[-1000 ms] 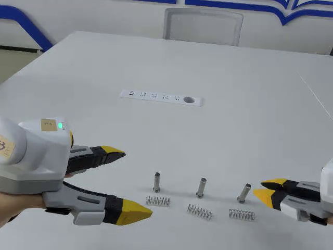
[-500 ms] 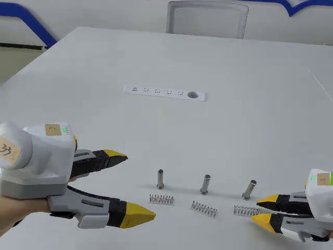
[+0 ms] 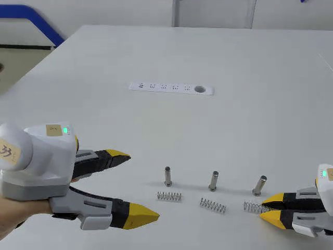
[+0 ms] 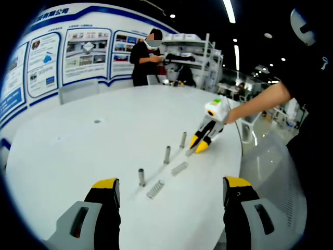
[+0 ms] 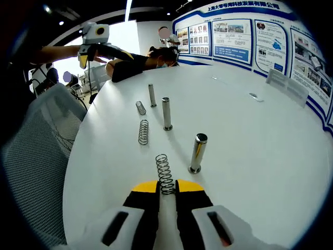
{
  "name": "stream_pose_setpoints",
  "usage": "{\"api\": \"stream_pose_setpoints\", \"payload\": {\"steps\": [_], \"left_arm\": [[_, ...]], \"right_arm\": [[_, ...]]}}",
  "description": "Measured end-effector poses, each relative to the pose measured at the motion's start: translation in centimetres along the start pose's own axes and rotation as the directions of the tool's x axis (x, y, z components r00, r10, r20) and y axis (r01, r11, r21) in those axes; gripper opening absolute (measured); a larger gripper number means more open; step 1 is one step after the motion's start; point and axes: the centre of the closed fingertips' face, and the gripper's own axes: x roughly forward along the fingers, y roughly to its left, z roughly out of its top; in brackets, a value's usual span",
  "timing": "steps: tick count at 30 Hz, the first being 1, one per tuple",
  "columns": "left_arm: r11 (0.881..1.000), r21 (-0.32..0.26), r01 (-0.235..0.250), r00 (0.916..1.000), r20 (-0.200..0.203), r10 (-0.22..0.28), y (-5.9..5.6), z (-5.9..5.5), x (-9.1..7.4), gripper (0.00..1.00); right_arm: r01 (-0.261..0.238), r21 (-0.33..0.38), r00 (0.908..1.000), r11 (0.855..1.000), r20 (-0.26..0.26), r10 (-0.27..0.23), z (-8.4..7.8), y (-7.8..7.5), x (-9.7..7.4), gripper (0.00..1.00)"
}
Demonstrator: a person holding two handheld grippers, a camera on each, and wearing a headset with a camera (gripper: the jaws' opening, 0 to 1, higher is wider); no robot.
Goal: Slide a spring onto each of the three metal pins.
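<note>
Three short metal pins stand upright in a row on the white table: left (image 3: 167, 176), middle (image 3: 214, 180), right (image 3: 259, 185). In front of each lies a spring: left (image 3: 169, 196), middle (image 3: 213, 205), right (image 3: 252, 207). My right gripper (image 3: 268, 207) rests low on the table, shut on the right spring's near end (image 5: 166, 179), beside the right pin (image 5: 197, 152). My left gripper (image 3: 132, 183) hovers wide open left of the row, holding nothing. In the left gripper view its jaws (image 4: 171, 183) frame the left pin (image 4: 141, 177) and left spring (image 4: 155, 188).
A white power strip (image 3: 170, 88) lies flat mid-table behind the pins. A grey chair (image 3: 213, 13) stands at the table's far edge. A person (image 4: 145, 57) stands beyond the table. The near table edge runs just below both grippers.
My right gripper has dropped from beside the right pin to the right spring's end and narrowed its jaws onto it. The head camera tilted down. The left gripper has barely moved.
</note>
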Motion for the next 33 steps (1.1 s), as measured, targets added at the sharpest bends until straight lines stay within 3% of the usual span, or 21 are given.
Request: {"api": "stream_pose_setpoints", "payload": {"steps": [6,11,16,21,22,25,26,30,33], "left_arm": [[1.0,-0.011,0.001,1.0,-0.009,-0.001,-0.5,-0.1,0.3,0.83],[1.0,0.026,0.001,0.9976,-0.069,0.001,-0.7,-1.3,0.5,0.83],[0.999,0.03,0.01,0.9986,-0.051,-0.009,-1.2,-0.9,0.5,0.83],[0.999,0.04,0.005,0.9994,-0.035,-0.003,-1.2,-0.6,0.3,0.81],[0.999,0.039,0.007,0.9995,-0.03,-0.005,-1.3,-0.5,0.3,0.8],[1.0,-0.004,0.03,0.9966,0.076,-0.03,-2.2,1.8,0.3,0.79],[0.999,-0.001,0.033,0.9954,0.09,-0.033,-2.2,2.2,0.2,0.78],[0.998,0.053,0.027,0.9945,0.099,-0.032,-2.3,3.1,0.6,0.73],[0.996,0.076,0.038,0.9905,0.129,-0.048,-2.6,4.2,0.7,0.7]], "right_arm": [[0.007,0.041,0.9985,0.999,0.054,-0.009,0.3,0.1,-0.1,0.11],[0.023,0.036,0.9986,0.999,0.048,-0.025,0.5,0.1,0.0,0.11],[0.016,0.01,0.9998,1.0,0.007,-0.016,0.4,0.9,0.0,0.1],[0.042,0.005,0.9987,0.999,0.029,-0.042,1.7,1.2,-1.0,0.1],[0.049,-0.001,0.9984,0.999,0.028,-0.049,2.0,1.2,-1.3,0.1],[0.054,-0.035,0.9976,0.998,0.046,-0.052,3.8,1.6,-2.6,0.1],[0.055,-0.047,0.9976,0.997,0.045,-0.053,4.1,1.6,-2.9,0.1],[0.06,-0.099,0.9971,0.993,0.053,-0.055,6.3,2.1,-4.3,0.1],[0.06,-0.134,0.9963,0.989,0.069,-0.051,7.9,2.6,-5.1,0.1]]}}
